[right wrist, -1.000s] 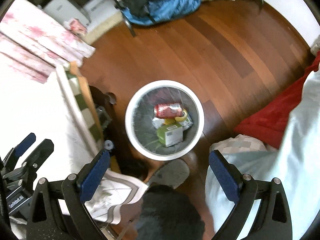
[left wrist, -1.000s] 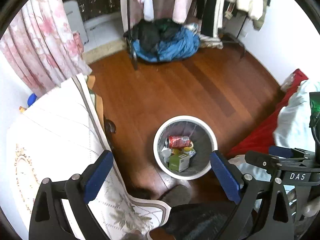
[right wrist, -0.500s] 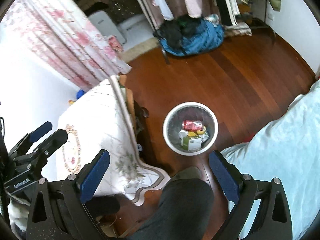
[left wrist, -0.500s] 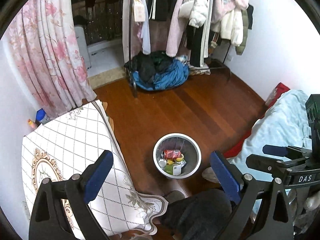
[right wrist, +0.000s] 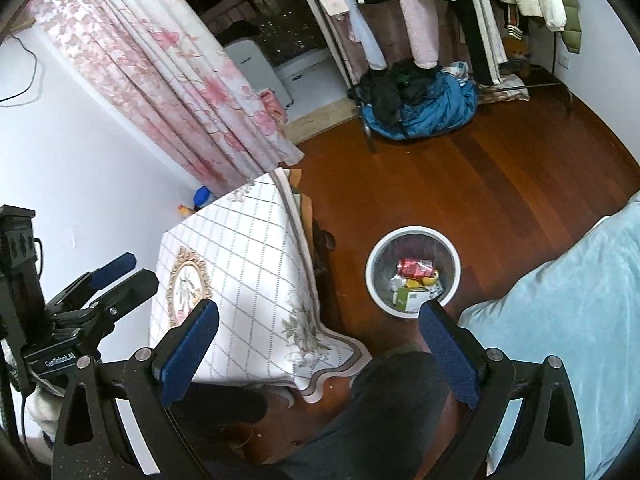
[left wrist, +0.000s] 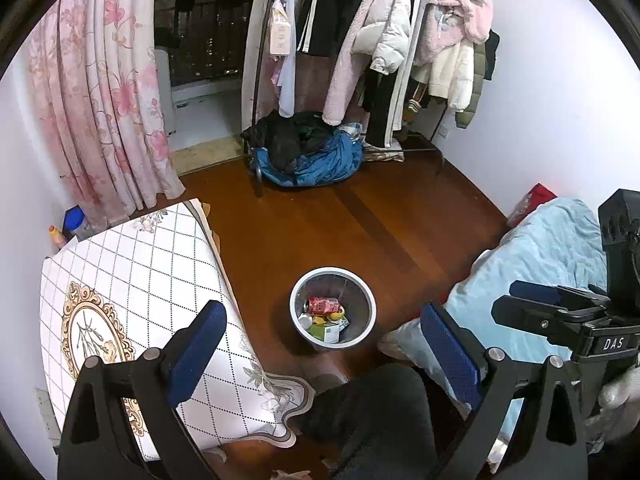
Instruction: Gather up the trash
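Both grippers have risen; bin point(left wrist: 333, 309) now appears smaller. Round, white-rimmed, grey-lined, it stands on glossy wood floor point(left wrist: 360, 224) between quilted tabletop point(left wrist: 152, 280) and blue bed point(left wrist: 552, 248), holding a crushed red can point(left wrist: 323, 304) and green carton point(left wrist: 325, 333). Left gripper point(left wrist: 324, 354) and right gripper point(right wrist: 320, 346): fingers apart, empty.

I see the waste bin point(left wrist: 333, 308) on the floor point(left wrist: 360, 232) between the table point(left wrist: 140, 280) on my left and the bed point(left wrist: 552, 264) on my right. In the bin lie a can point(left wrist: 323, 304) and, nearer me, a carton point(left wrist: 325, 332). Behind it, a clothes rack point(left wrist: 360, 40) stands over a heap of clothes point(left wrist: 308, 156), with a curtain point(left wrist: 104, 112) behind the table.
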A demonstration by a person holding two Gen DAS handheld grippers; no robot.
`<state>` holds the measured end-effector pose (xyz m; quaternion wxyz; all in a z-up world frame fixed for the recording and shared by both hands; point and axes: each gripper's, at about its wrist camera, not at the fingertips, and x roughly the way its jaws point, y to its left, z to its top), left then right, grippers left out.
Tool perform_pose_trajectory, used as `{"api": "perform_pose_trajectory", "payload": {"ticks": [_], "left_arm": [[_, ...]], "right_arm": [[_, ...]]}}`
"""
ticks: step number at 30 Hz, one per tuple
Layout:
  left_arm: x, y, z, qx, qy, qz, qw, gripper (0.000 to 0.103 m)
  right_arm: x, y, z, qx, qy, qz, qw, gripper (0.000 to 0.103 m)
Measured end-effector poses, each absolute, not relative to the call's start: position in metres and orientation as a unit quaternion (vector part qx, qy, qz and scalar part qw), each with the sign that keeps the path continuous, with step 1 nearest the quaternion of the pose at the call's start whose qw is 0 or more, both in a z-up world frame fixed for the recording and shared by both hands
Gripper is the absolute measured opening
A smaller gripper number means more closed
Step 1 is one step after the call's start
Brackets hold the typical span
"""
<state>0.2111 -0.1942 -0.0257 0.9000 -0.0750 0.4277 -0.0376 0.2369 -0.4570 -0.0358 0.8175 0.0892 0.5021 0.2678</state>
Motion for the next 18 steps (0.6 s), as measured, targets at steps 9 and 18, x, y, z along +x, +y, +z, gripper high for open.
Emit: {"api": "perform_pose_trajectory", "payload": {"ticks": [9,18], "left_arm": [[0.202,-0.193,-0.022,-0.083,0.427,-0.045,0.899,0.099],[0.198,-0.195,-0.021,-0.084,0.428,-0.043,0.899,0.103]], "right_arm": [[0.227,-0.454,-0.023,0.085,0.497,0.284,0.815,0.103],[0.223,-0.454,-0.021,0.083,0.497,0.285,0.815,0.103]]}}
